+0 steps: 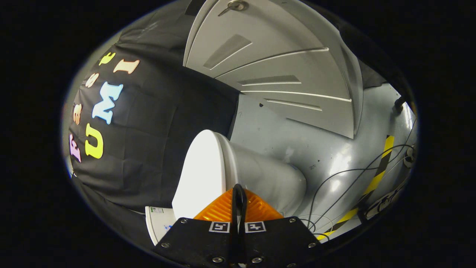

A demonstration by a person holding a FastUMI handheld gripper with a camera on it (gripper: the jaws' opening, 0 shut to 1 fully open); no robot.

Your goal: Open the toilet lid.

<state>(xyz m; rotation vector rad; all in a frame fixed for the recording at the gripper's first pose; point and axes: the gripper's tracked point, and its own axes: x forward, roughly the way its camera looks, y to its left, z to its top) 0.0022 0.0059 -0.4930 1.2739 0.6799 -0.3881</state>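
One toilet (267, 175), white, seen tilted through the fisheye, with its lid (200, 175) lying down flat on the bowl, closed. The lid's broad face is turned toward the black cloth wall (148, 141); its front rim sits just ahead of the fingertips.

One hand-held gripper (239, 197), its two fingers brought together with hardly any gap between them and nothing caught in between. The tips rest close against the lid's edge where lid meets bowl; whether they actually touch it cannot be told.

One grey panelled door (282, 67), beyond the toilet, with a metal handle (234, 6) near its far end.

One grey glossy floor (334, 156), carrying a yellow-and-black striped tape strip (375, 178) and several thin dark cables (334, 182) looping beside the toilet's base.

One white object with a small label (160, 221), partly hidden, lying beside the lid near the gripper body; its kind cannot be told.
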